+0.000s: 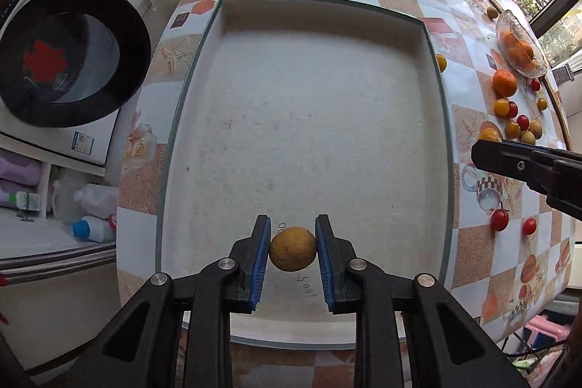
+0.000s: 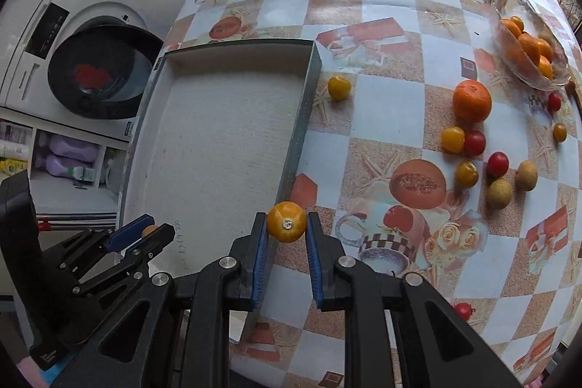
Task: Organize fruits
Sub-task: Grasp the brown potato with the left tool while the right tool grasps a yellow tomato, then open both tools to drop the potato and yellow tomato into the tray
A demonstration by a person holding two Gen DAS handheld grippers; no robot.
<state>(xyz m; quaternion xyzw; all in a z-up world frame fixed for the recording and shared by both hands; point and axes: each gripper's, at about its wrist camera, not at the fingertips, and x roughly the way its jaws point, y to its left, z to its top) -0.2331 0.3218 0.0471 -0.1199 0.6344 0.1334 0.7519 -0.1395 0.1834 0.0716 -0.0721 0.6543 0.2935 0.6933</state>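
2 claws each grip 1 small round fruit at its widest part: the left claw [image 1: 293, 248] pinches a brown fruit [image 1: 293, 249] over the white tray [image 1: 305, 119], the right claw [image 2: 287, 224] a smooth, likely soft yellow tomato [image 2: 286, 221] above the tabletop [image 2: 385, 119] at the tray's edge.

Bare tray [image 1: 309, 104]; fruit cluster [image 2: 483, 155] right
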